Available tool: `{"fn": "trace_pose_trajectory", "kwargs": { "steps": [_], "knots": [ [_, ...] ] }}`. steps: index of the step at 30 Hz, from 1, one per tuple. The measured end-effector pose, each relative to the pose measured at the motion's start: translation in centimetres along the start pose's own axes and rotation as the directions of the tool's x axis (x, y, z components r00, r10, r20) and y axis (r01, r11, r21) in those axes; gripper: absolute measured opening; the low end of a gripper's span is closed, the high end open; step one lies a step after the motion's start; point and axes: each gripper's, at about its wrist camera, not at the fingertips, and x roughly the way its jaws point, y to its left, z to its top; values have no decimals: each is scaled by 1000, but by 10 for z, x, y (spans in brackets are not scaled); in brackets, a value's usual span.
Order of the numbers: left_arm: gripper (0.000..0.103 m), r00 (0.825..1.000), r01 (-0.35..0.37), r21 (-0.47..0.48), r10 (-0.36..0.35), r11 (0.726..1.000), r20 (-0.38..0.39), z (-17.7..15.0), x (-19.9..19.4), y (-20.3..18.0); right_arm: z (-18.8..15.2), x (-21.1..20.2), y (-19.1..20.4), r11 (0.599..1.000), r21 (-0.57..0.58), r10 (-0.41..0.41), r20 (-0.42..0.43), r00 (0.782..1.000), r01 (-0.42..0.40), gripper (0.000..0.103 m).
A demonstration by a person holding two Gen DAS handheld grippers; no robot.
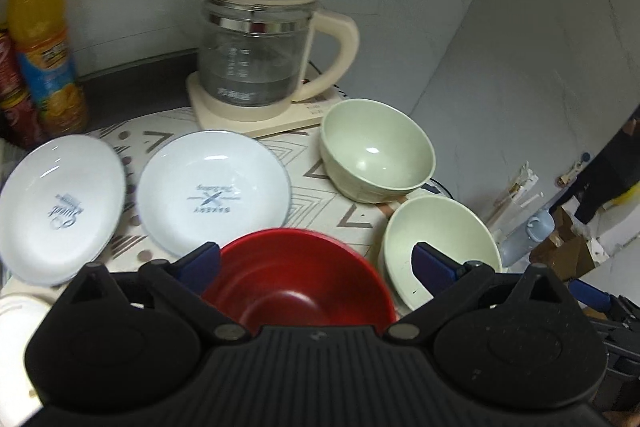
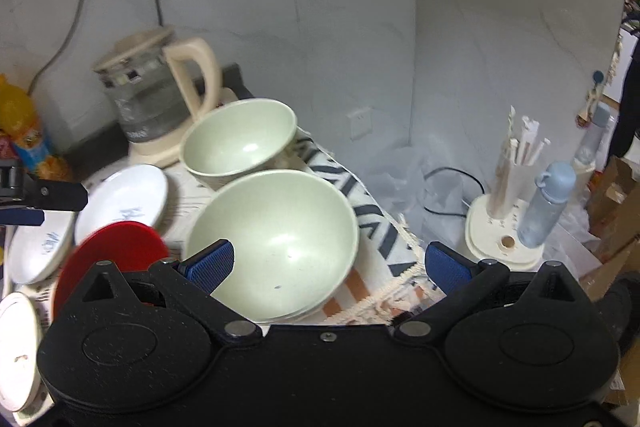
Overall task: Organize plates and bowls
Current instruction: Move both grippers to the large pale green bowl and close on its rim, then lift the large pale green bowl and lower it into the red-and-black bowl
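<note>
Hovering over bowls, both grippers spread, pinching nothing.
Risking a knock: right gripper (image 2: 328, 263) nearing green bowl (image 2: 276, 239) at lower centre, by cloth (image 2: 384, 239) edge; left gripper (image 1: 316, 263) over red bowl (image 1: 300, 279).

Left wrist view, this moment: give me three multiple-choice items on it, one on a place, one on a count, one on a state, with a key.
1. Where does the red bowl sit?
A. between the left gripper's fingers
B. on the kettle's base
C. inside a green bowl

2. How many white plates with blue print lie on the patterned mat?
A. one
B. two
C. four

3. How does the glass kettle stand?
A. on its side
B. lid off
C. upright, lid on

Key
1. A: the red bowl shows between the two blue pads, nearest the camera.
2. B: the left plate and the middle plate lie side by side.
3. C: the beige lid caps the kettle on its base.
</note>
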Motion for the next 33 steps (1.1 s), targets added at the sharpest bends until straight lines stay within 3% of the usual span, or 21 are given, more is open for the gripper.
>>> {"fn": "trace_pose_trajectory", "kwargs": {
  "steps": [7,11,17,24,28,31,33],
  "knots": [
    [99,996,59,38,-57,998,-61,12,34,-14,-1,26,-6,999,46,1,-60,998,2,100],
    [91,992,101,69,-95,993,-85,18,52,-21,-4,40,-11,996,83,-5,-100,995,14,86],
    [71,978,162,112,-145,980,-147,23,81,-33,-10,59,-11,994,99,-21,-149,989,36,63],
    [50,959,214,157,-177,964,-223,24,120,-46,-10,74,-9,991,126,-13,-186,982,37,51],
    [40,950,222,151,-179,963,-258,24,135,-49,-11,81,-9,991,134,4,-219,976,26,39],
    [26,937,233,122,-189,965,-292,24,144,-48,-10,88,-9,990,139,3,-238,971,31,33],
    [18,934,233,112,-190,966,-303,23,148,-48,-11,93,-8,990,143,20,-254,967,17,23]
  ]
}}
